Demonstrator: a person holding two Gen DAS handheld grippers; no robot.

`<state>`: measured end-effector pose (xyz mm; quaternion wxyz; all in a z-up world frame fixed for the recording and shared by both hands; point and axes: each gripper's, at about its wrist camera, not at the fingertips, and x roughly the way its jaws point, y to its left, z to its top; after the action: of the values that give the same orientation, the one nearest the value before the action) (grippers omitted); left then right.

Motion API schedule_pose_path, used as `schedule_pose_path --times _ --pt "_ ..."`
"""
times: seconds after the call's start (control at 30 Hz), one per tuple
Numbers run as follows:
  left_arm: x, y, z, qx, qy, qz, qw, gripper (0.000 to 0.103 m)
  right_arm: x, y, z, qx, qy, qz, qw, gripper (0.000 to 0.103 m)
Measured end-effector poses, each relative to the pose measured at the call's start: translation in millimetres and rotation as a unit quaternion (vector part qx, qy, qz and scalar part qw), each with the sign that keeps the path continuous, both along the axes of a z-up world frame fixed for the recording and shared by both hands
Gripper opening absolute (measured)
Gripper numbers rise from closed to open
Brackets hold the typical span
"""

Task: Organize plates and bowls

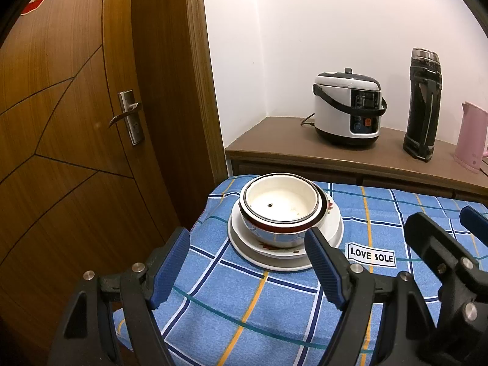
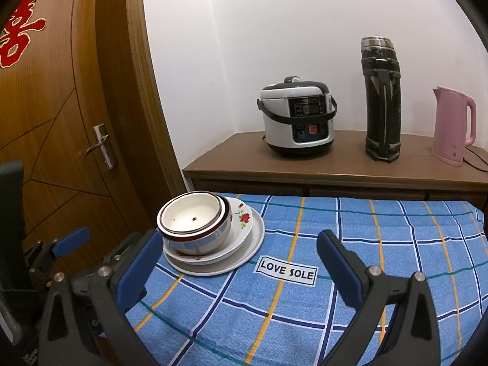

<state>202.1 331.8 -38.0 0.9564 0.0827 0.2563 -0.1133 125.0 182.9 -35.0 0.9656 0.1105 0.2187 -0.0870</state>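
Nested bowls (image 1: 282, 210) sit stacked on two white plates (image 1: 332, 228) at the far left of the blue checked tablecloth (image 1: 244, 289). The inner bowl is white; the outer has a dark red rim. In the right wrist view the bowls (image 2: 195, 219) rest on a flowered plate (image 2: 242, 216) over a larger plate (image 2: 256, 238). My left gripper (image 1: 247, 262) is open and empty, just short of the stack. My right gripper (image 2: 241, 262) is open and empty, to the right of the stack. It also shows in the left wrist view (image 1: 442, 235).
A wooden door (image 1: 76, 122) stands left of the table. Behind the table a brown cabinet (image 2: 335, 170) carries a rice cooker (image 2: 297, 116), a tall black flask (image 2: 382, 100) and a pink kettle (image 2: 454, 125). A "LOVE SOLE" label (image 2: 286, 270) is on the cloth.
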Motion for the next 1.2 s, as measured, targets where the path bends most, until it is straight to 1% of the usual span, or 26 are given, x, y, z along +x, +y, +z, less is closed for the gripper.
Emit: schedule_pose_path --times 0.33,0.7,1.2 --pt "5.9 -3.3 -7.2 0.003 0.013 0.003 0.9999 0.080 -0.3 -13.9 -8.2 0.014 0.014 -0.015 1.000 0.103" --pt "8.4 -6.4 -11.4 0.004 0.019 0.005 0.9998 0.080 -2.7 -17.3 -7.7 0.009 0.012 -0.022 1.000 0.103" --pt "9.3 -24.6 -17.1 0.014 0.023 0.006 0.9996 0.080 -8.7 -38.3 -11.5 0.010 0.012 -0.036 0.999 0.103"
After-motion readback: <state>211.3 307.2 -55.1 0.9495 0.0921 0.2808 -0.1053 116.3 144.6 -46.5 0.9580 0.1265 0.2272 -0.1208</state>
